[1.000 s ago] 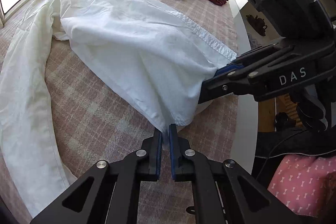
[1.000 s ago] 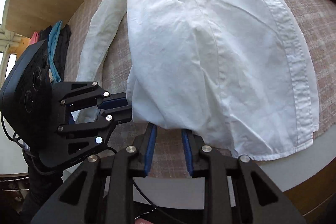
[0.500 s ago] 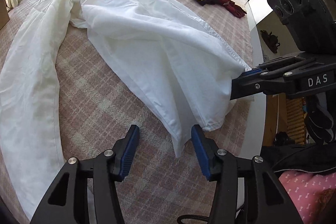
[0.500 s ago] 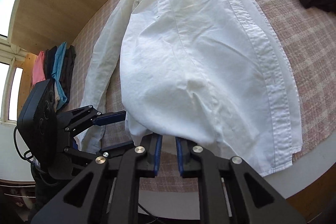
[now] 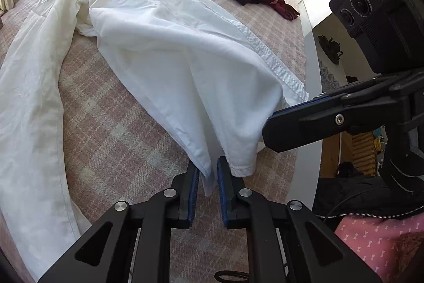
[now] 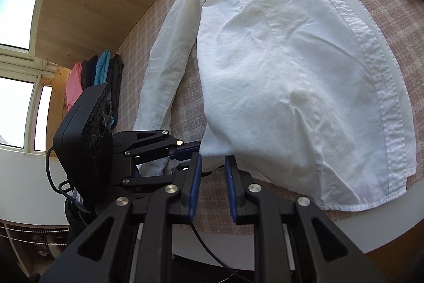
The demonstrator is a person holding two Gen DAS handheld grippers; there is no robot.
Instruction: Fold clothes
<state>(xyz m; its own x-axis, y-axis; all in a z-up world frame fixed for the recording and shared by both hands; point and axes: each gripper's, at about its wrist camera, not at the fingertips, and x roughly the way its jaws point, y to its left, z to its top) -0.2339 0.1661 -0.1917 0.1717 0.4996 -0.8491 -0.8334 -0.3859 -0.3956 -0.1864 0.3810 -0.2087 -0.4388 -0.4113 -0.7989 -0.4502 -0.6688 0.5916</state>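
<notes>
The left tool [image 5: 208, 171] has its fingers narrowly parted around the white shirt's [image 5: 169, 49] lower corner. The right tool [image 6: 213, 169], just beside it at the same hem, is parted slightly wider, with cloth between its fingers.

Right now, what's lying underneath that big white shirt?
The white shirt lies on a pink plaid cloth that covers the table. Its near hem is lifted, with the left gripper and right gripper at it. Whatever lies beneath the shirt's middle is covered.
</notes>
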